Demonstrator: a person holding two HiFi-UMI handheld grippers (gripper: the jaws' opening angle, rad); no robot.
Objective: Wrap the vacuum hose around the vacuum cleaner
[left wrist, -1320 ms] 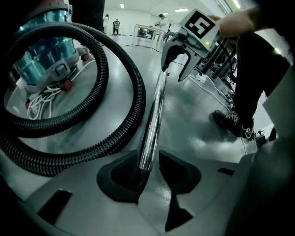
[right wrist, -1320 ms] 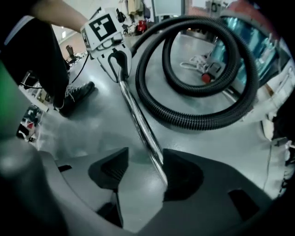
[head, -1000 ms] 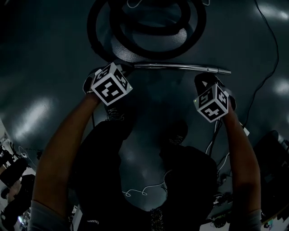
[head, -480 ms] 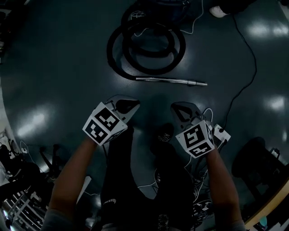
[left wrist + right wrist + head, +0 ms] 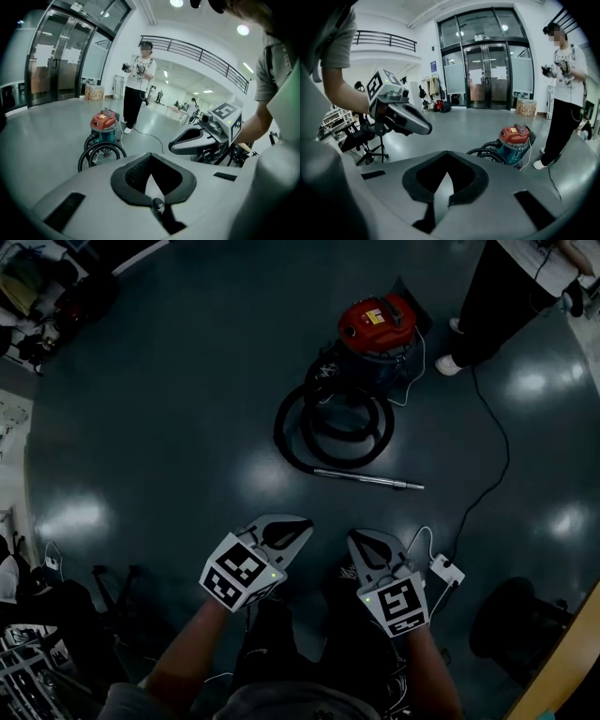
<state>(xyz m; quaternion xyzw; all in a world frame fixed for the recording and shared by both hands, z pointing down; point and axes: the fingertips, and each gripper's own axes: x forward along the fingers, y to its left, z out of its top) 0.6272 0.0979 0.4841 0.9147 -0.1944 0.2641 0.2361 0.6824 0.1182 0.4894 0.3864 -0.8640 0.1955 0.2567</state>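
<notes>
While the hose lies coiled just beside the vacuum cleaner, its metal tube lies crosswise, well ahead of the left gripper and the right gripper, the right one nearer. Left gripper view: jaws together, empty, vacuum cleaner ahead-left. Right gripper view: jaws likewise closed on nothing, vacuum cleaner ahead-right.

1. The head view is coming out dim and underexposed, with pale glare patches shining on the dark floor at left and right.
2. The vacuum cleaner is showing as its one spot of colour.
3. Both gripper views are looking bright, with ceiling lights glowing overhead.
4. Wide-angle distortion is bending lines and blackening the corners.
</notes>
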